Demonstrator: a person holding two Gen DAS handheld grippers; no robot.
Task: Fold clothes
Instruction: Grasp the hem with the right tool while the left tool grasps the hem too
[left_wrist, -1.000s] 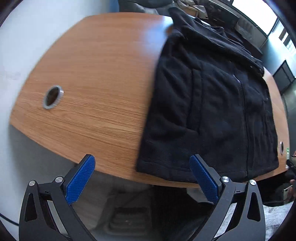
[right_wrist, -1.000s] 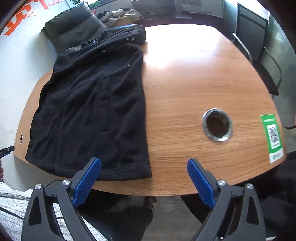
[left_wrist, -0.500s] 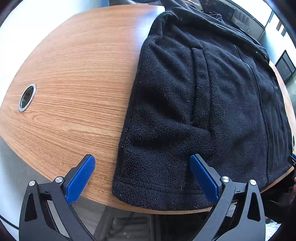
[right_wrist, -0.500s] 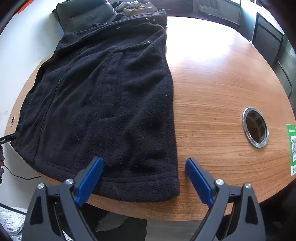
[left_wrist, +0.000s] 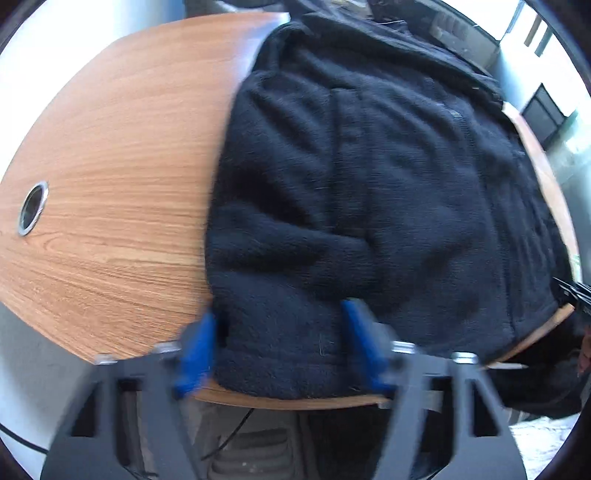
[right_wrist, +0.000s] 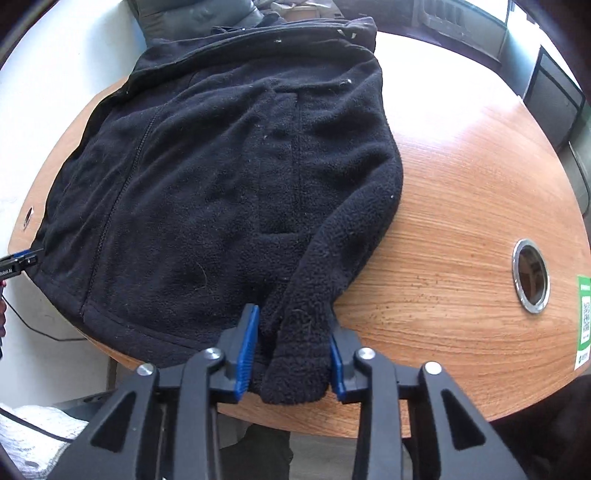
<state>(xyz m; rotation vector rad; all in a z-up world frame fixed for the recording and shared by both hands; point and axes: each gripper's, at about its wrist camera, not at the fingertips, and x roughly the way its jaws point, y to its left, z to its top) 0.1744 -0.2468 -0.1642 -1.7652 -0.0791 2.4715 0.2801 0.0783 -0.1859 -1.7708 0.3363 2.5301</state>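
Observation:
A black fleece jacket (left_wrist: 388, 166) lies flat on the wooden table (left_wrist: 110, 147), zip up, hem toward me at the near edge. My left gripper (left_wrist: 279, 347) is at the hem's left corner. Its jaws are closing, with bunched fleece filling the gap between the blurred blue pads. In the right wrist view the jacket (right_wrist: 221, 166) spreads to the left, and my right gripper (right_wrist: 291, 354) is at the hem's right corner. These jaws are closing too, the pads pressing a gathered ridge of fleece. The fabric pulls up into folds above both grips.
Metal-rimmed cable holes sit in the table, one left of the jacket (left_wrist: 33, 208) and one right of it (right_wrist: 530, 275). A green QR sticker (right_wrist: 583, 321) lies by the right edge. A dark chair (right_wrist: 192, 14) stands behind the collar. Bare wood (right_wrist: 461, 184) flanks the jacket.
Both grippers came down and forward onto the hem corners. Their jaws went from wide apart to narrow, catching fleece, and the fabric near each grip has bunched up.

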